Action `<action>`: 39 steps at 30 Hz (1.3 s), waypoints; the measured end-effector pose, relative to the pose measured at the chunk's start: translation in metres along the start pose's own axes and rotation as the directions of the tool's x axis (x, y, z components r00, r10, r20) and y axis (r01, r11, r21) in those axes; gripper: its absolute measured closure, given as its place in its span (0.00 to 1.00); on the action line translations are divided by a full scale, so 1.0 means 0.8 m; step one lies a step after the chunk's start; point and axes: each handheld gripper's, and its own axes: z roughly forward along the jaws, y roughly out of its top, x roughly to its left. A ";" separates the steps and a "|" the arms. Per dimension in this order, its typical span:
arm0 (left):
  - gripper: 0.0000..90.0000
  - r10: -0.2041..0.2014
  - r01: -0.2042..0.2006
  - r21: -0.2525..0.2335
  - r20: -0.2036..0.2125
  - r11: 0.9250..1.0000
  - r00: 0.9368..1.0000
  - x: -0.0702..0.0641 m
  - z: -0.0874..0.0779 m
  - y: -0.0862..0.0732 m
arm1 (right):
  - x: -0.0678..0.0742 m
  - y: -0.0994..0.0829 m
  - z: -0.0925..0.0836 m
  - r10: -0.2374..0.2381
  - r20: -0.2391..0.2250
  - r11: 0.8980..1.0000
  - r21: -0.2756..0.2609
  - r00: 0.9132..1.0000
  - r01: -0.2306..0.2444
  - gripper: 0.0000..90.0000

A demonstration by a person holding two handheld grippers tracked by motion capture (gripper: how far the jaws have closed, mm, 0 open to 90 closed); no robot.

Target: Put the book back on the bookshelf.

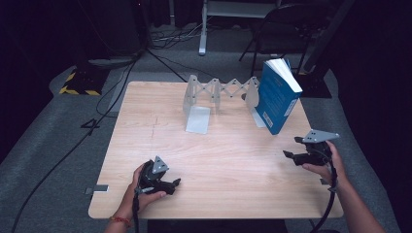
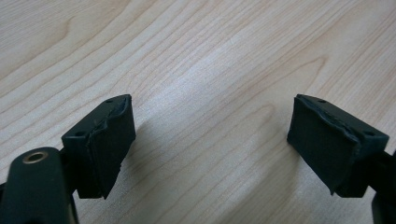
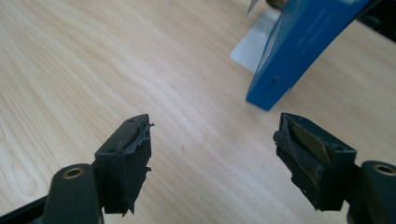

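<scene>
blue book [image 1: 278, 97] leaning on bookend [image 1: 253, 99], right tool [image 1: 290, 147] open

The high view looks forward and down from above the person's side, taking in the whole counter [image 1: 218, 145] from a distance. The left gripper view sits low and close over bare wood, looking along its own jaws. The right gripper view, also close to the counter, faces the blue book [image 3: 303, 46]; that book [image 1: 278, 97] near the far right edge also appears in the high view.
</scene>
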 end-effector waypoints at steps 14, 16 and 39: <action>0.17 0.001 -0.001 0.000 0.000 1.000 1.000 0.000 0.000 0.000 | 0.018 -0.098 0.002 0.053 -0.054 0.999 0.016 0.997 -0.052 0.28; 0.17 0.000 0.000 0.001 -0.001 1.000 1.000 0.000 0.000 0.000 | 0.020 -0.109 0.001 0.073 -0.074 0.997 0.009 0.995 -0.072 0.27; 0.17 -0.003 0.003 0.002 -0.005 1.000 1.000 -0.001 0.000 0.000 | 0.024 -0.136 -0.023 0.175 -0.045 0.985 -0.001 0.984 -0.175 0.25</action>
